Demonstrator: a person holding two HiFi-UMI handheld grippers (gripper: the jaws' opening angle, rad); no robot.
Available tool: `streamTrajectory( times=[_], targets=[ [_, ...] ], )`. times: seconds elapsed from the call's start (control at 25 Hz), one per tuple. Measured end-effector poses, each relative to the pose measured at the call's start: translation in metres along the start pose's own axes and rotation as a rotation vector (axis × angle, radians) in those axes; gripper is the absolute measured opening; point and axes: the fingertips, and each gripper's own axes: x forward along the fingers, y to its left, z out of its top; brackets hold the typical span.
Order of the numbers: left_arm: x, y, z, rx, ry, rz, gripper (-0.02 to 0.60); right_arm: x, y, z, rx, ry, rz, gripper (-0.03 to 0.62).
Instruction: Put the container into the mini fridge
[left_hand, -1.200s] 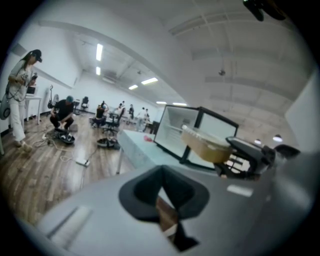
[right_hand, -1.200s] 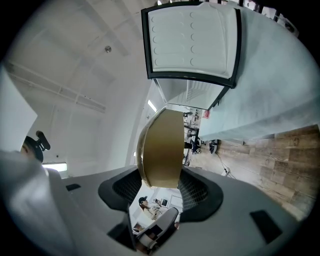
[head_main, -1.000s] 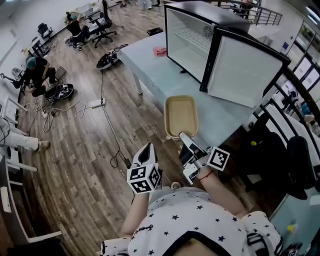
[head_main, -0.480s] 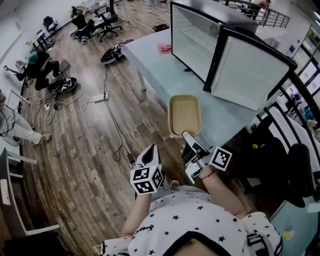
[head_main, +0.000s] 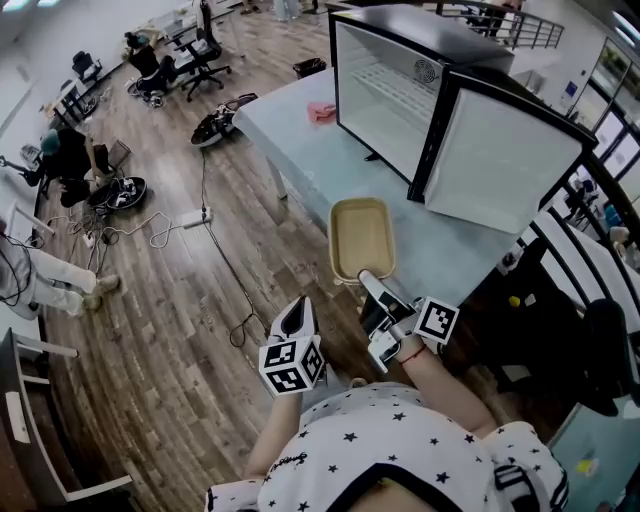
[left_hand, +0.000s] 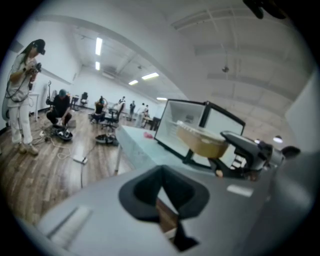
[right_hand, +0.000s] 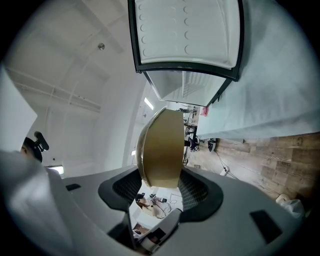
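Observation:
A shallow tan container hangs over the front edge of the table, and my right gripper is shut on its near end. In the right gripper view the container stands between the two dark pads, pointing at the mini fridge. The black mini fridge stands on the table with its door swung open to the right and its white inside bare. My left gripper is shut and holds nothing, low and to the left of the container.
A pink cloth lies on the table's far left corner. Cables and a power strip lie on the wooden floor at the left, with office chairs and people beyond. Black railings run along the right.
Both grippers have shifted a little with the person. The container stays in the right gripper before the open fridge, and neither gripper's jaws have changed.

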Motion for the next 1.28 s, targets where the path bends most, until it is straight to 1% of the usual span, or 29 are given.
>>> streamTrajectory(
  times=[0.32, 0.72, 0.96, 1.12, 1.28],
  targets=[
    [0.049, 0.046, 0.046, 0.014, -0.004, -0.026, 0.008, 0.075, -0.009, 0.020, -0.009, -0.023, 0.007, 0.237],
    [0.107, 0.108, 0.093, 0.020, 0.017, -0.063, 0.008, 0.159, -0.032, 0.039, -0.013, -0.071, -0.021, 0.237],
    [0.140, 0.143, 0.122, 0.038, 0.032, -0.109, 0.008, 0.207, -0.040, 0.048, -0.011, -0.134, -0.028, 0.237],
    [0.158, 0.160, 0.139, 0.055, 0.042, -0.145, 0.008, 0.229, -0.046, 0.054, -0.004, -0.187, -0.037, 0.236],
    [0.176, 0.174, 0.150, 0.071, 0.047, -0.179, 0.008, 0.248, -0.051, 0.061, -0.019, -0.231, -0.037, 0.237]
  ],
)
